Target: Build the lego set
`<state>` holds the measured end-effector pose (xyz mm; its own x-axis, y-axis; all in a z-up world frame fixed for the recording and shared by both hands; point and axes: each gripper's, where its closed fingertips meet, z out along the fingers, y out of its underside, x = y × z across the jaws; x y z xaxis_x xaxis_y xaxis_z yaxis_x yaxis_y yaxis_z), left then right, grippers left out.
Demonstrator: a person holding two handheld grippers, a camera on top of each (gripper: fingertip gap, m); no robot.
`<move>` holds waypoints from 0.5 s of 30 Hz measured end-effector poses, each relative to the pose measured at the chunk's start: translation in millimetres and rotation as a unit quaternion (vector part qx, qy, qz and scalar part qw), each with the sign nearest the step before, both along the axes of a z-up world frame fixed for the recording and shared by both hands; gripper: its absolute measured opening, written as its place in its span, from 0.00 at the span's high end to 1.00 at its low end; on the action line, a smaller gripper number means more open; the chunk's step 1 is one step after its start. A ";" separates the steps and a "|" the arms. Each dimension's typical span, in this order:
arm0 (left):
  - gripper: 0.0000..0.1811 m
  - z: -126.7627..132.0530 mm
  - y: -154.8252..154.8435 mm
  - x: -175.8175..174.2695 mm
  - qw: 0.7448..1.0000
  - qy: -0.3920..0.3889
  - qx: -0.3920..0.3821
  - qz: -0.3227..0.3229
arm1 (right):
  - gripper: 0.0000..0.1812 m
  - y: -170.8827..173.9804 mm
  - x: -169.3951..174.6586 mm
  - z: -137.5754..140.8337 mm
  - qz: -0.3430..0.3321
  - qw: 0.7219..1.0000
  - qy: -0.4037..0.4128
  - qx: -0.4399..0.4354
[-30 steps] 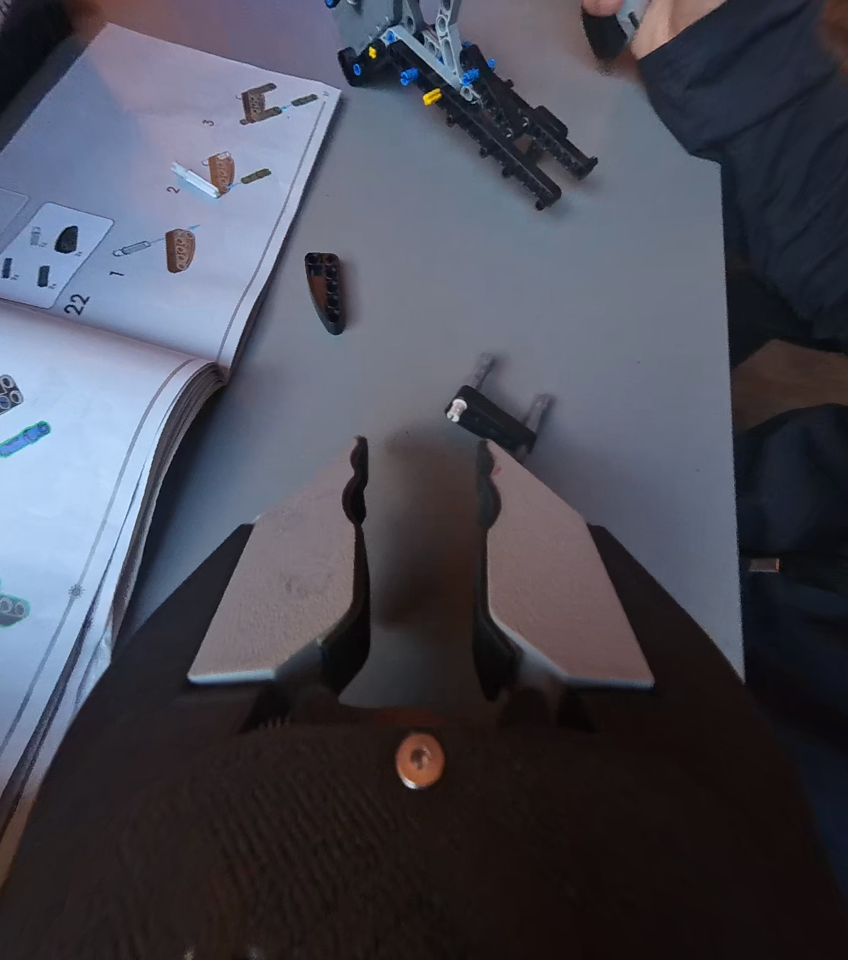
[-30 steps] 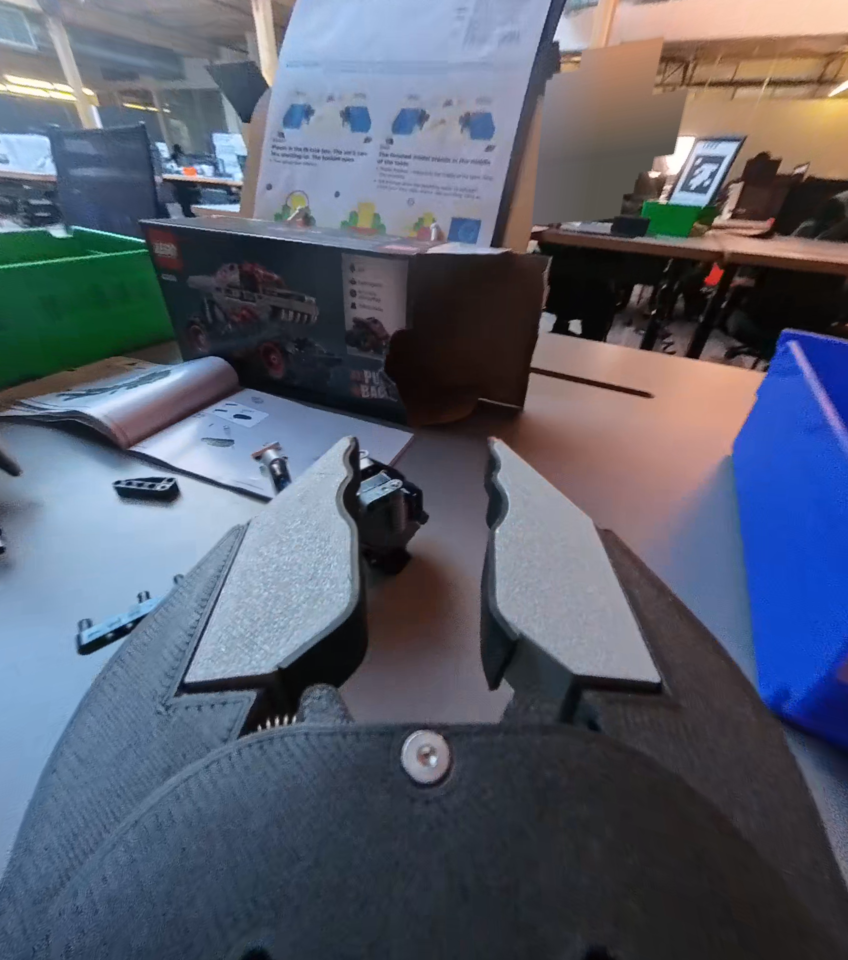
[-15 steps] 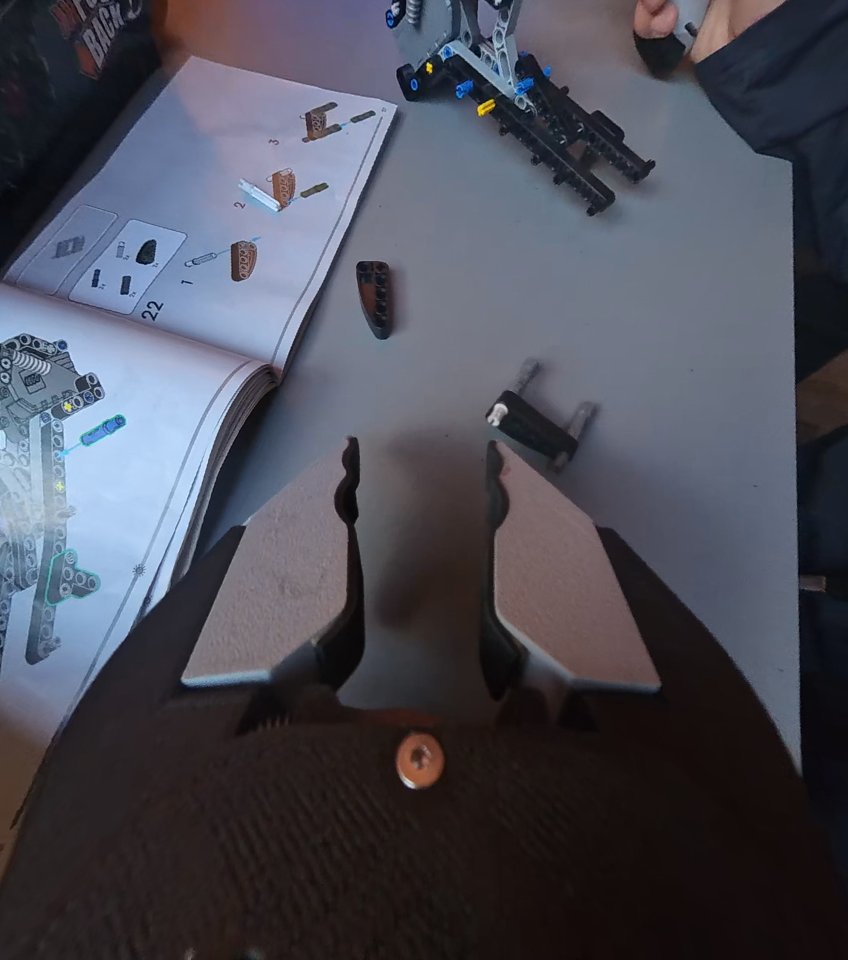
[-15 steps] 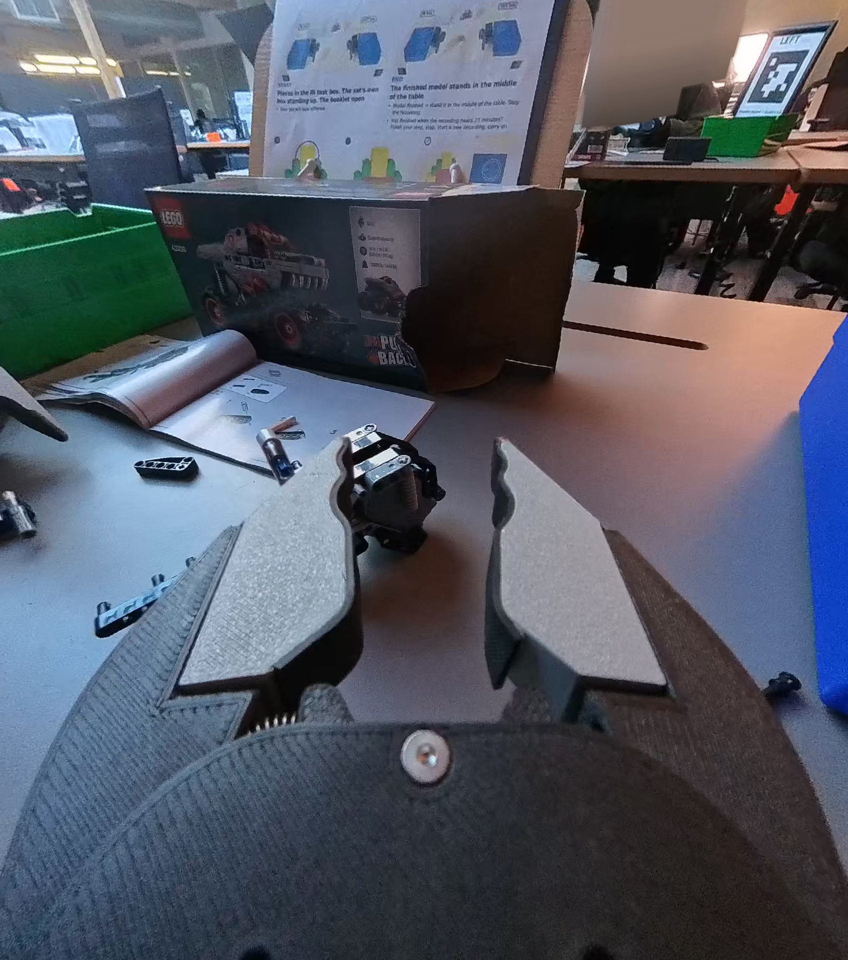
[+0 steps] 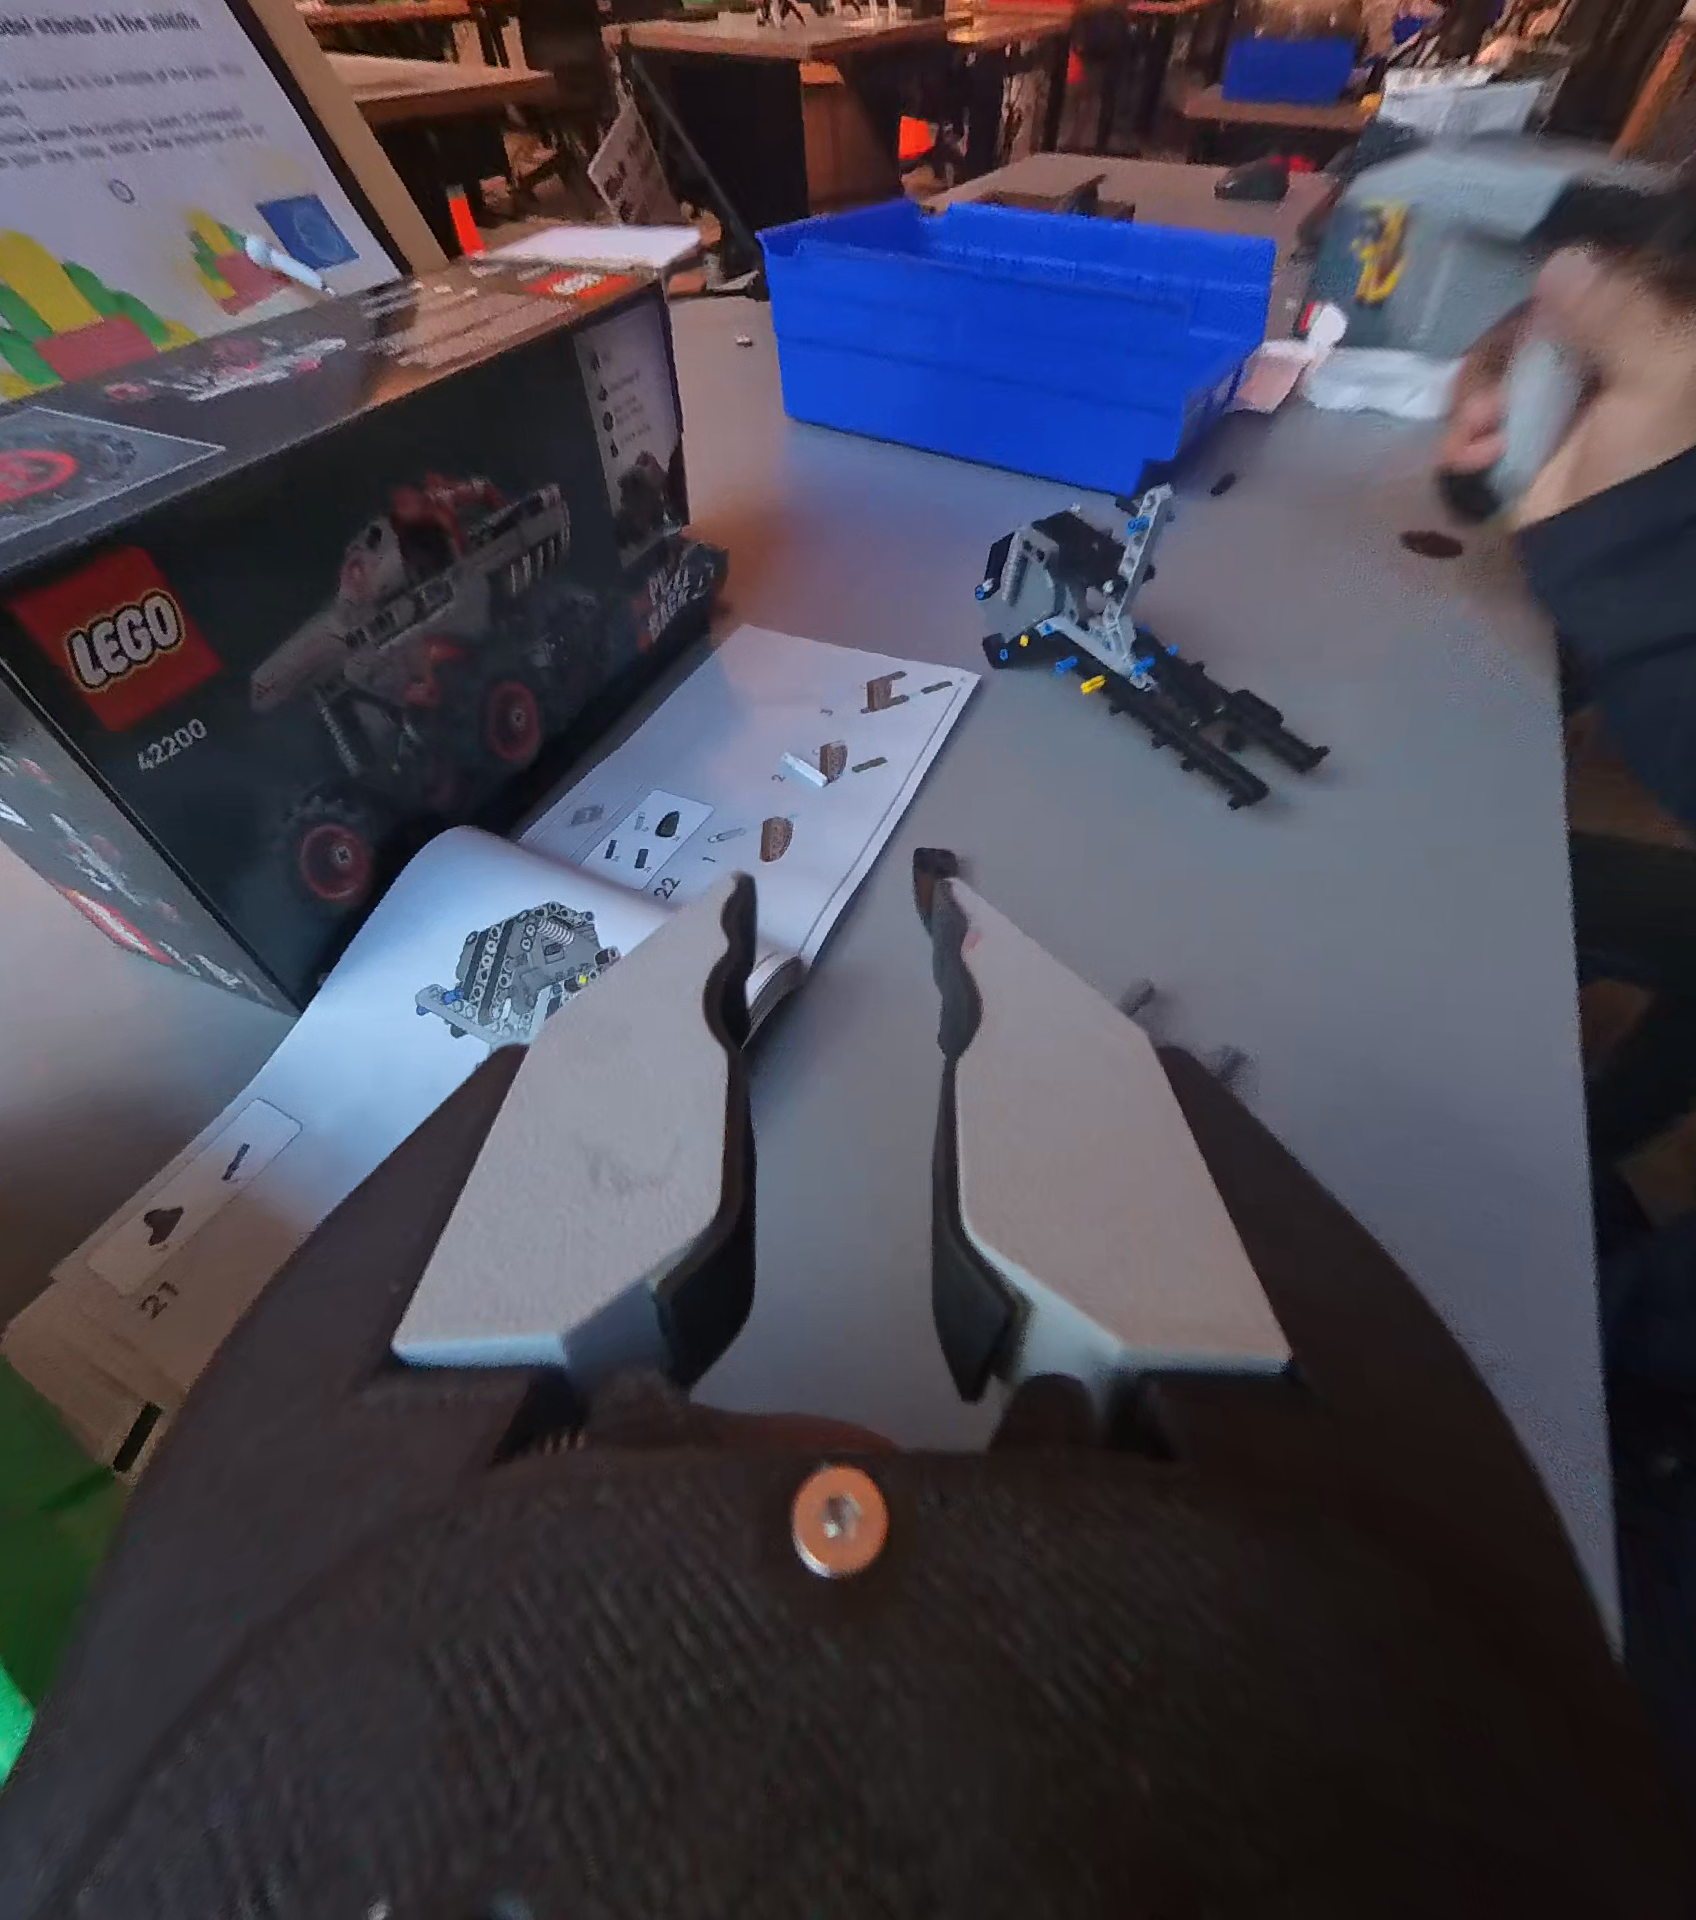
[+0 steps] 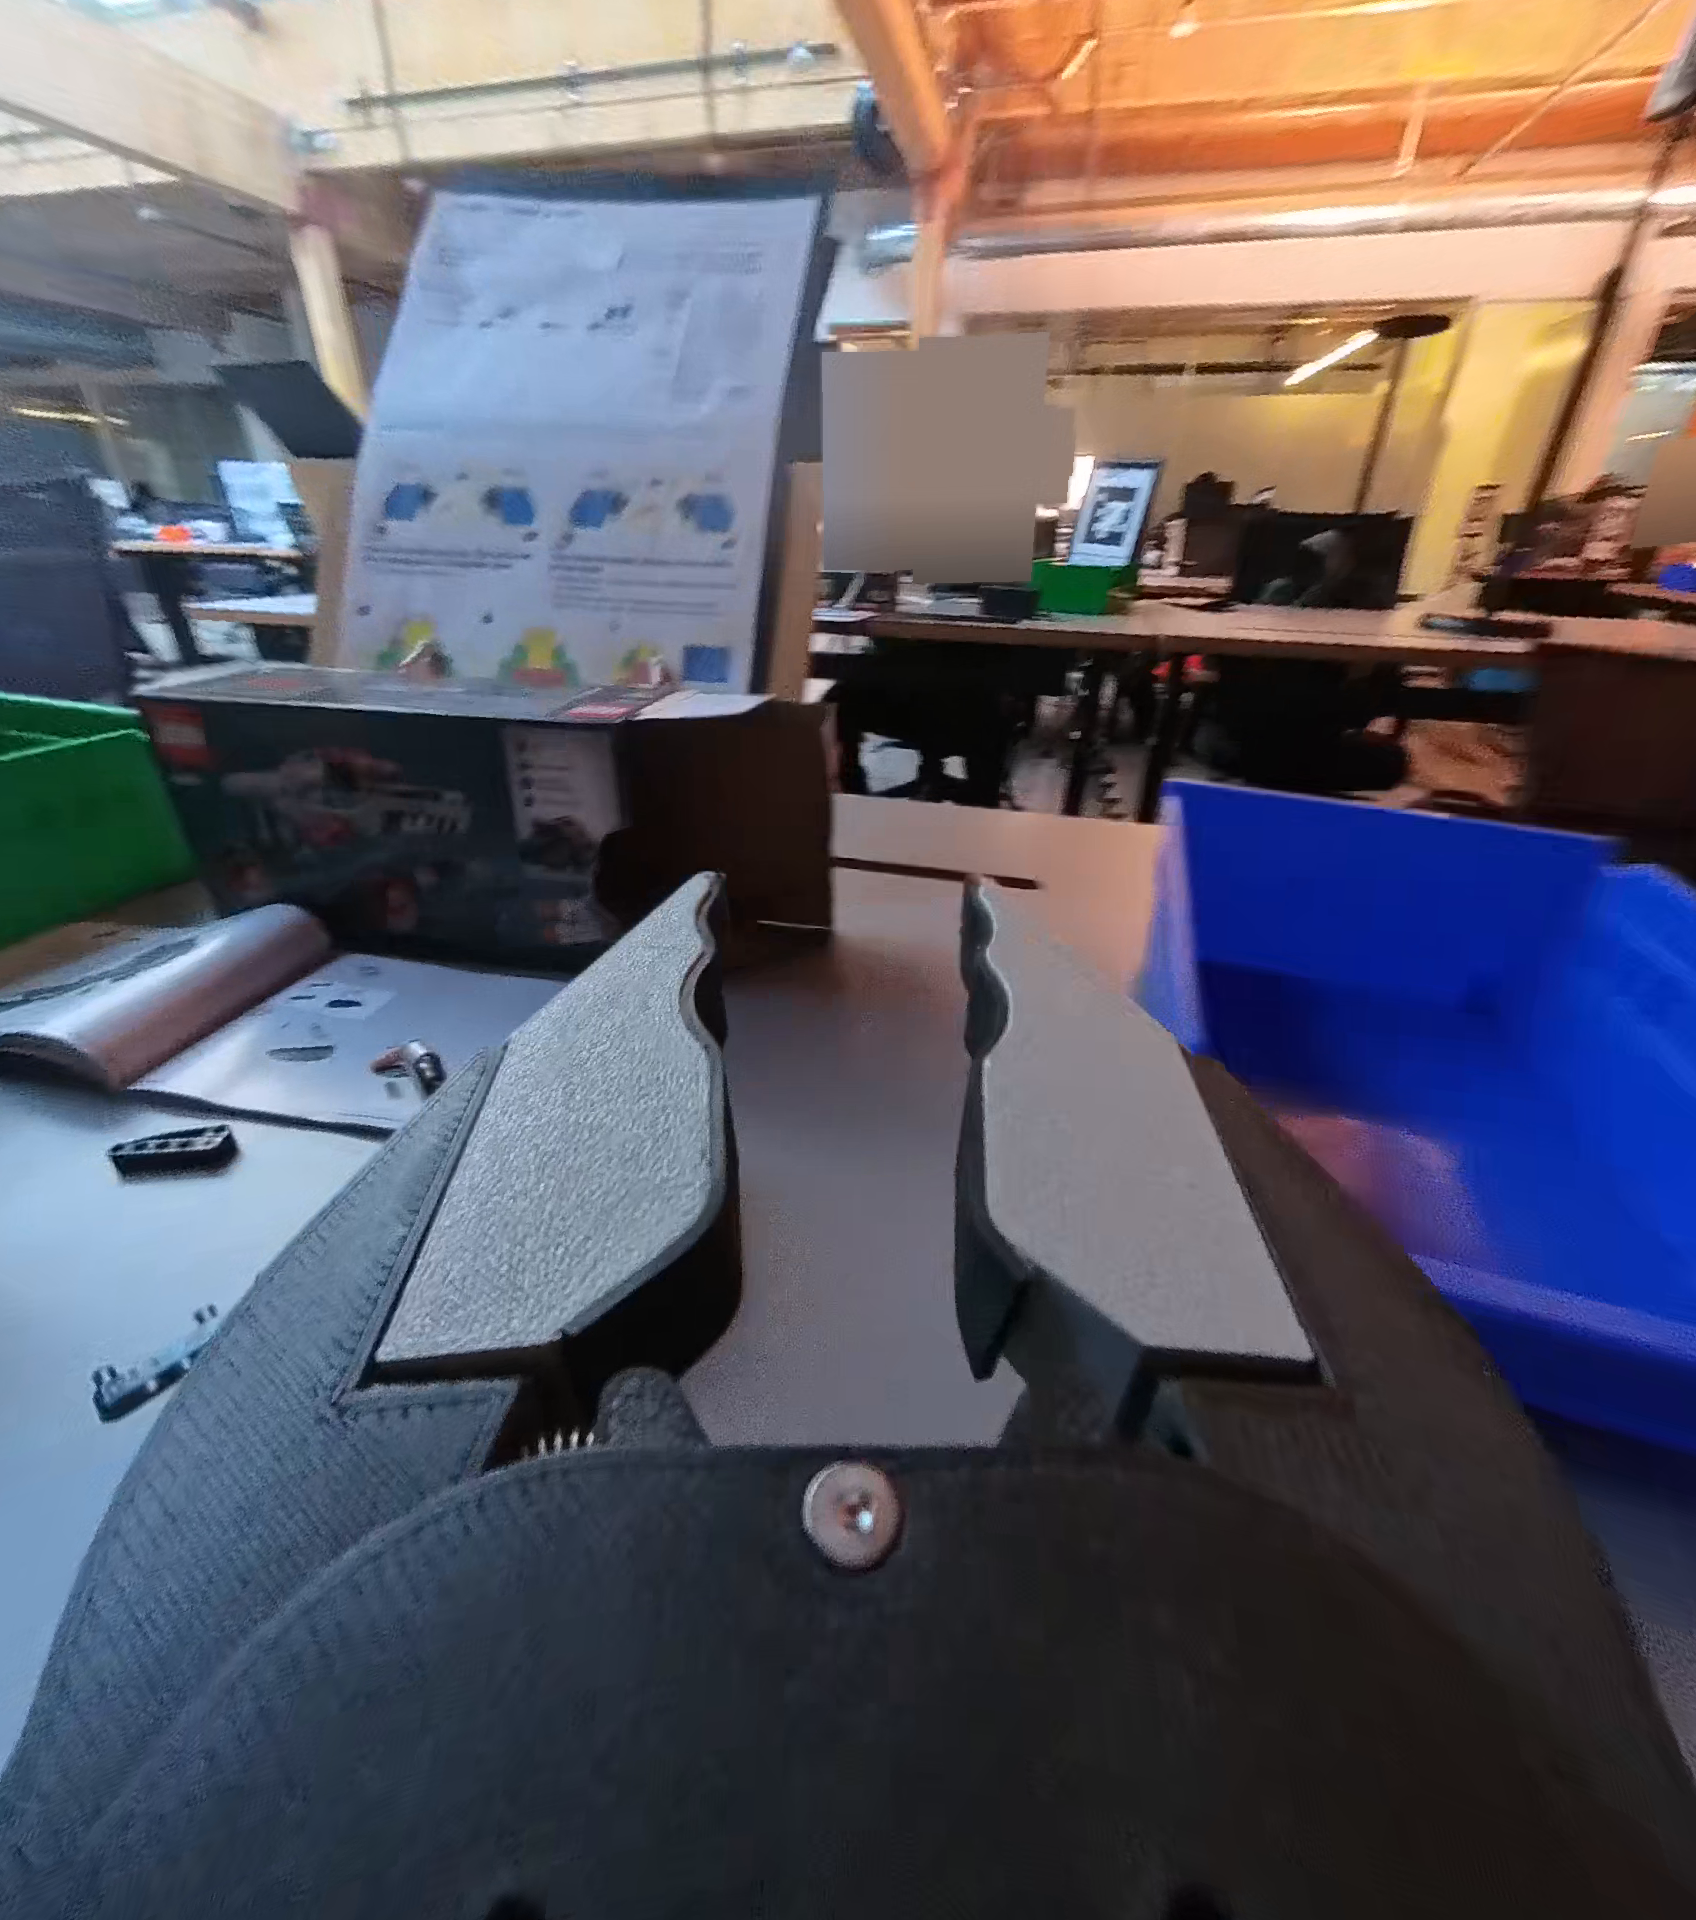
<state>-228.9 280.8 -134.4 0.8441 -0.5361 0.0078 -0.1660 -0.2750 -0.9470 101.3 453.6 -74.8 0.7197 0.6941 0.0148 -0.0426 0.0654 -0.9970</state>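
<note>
The partly built grey and black lego model [image 5: 1114,644] lies on the grey table, far ahead and right of my left gripper [image 5: 833,894], which is open and empty above the table. A small black curved piece [image 5: 932,862] shows just past its right fingertip. The open instruction booklet [image 5: 771,769] lies ahead to the left. My right gripper [image 6: 842,904] is open and empty above the table. In the right wrist view the black curved piece [image 6: 171,1148], a black beam with pins [image 6: 148,1371] and the booklet [image 6: 200,997] lie to its left. The model does not show in that view.
The lego box [image 5: 304,644] stands at the left behind the booklet, with a poster board [image 6: 595,436] behind it. A blue bin [image 6: 1446,1039] stands close on the right, a green bin [image 6: 13,821] on the far left. A person's hand [image 5: 1519,436] is at the right. One gripper's finger ends stand about 40 centimeters off the other's. Measured from the fingertips, the black curved piece [image 6: 171,1148] is 15 centimeters or so from the left gripper and 30 centimeters from the right.
Both views have tilted up and blurred. The left view now takes in the box and blue bin. In the right view the model has dropped out of sight. Both grippers stay open.
</note>
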 end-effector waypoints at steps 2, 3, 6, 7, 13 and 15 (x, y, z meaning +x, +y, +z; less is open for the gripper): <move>0.83 -9.9 1.0 1.9 1.000 0.008 -0.015 -0.003 | 0.79 -4.7 35.7 9.3 -0.039 0.999 -0.035 -0.007; 0.83 -14.4 0.9 4.0 1.000 0.009 -0.027 -0.007 | 0.79 -3.5 56.1 6.6 -0.071 0.995 -0.066 -0.022; 0.83 -19.1 1.2 7.5 0.999 0.020 -0.031 -0.010 | 0.81 -3.7 104.6 -18.5 -0.133 0.977 -0.148 -0.070; 0.83 -19.0 1.6 7.3 0.999 0.023 -0.028 -0.008 | 0.80 -4.2 115.4 -30.0 -0.145 0.972 -0.159 -0.095; 0.83 -23.4 3.2 3.8 0.999 0.007 -0.040 0.002 | 0.79 -7.9 106.6 -61.0 -0.116 0.977 -0.125 -0.128; 0.83 -30.2 2.2 5.0 0.999 0.010 -0.052 -0.001 | 0.79 -5.2 87.8 -65.2 -0.093 0.981 -0.118 -0.122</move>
<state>-223.9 283.0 -164.6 0.8439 -0.5344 0.0470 -0.1851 -0.3723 -0.9095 189.1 448.5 -139.9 0.8308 0.5548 0.0452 0.1811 -0.1926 -0.9644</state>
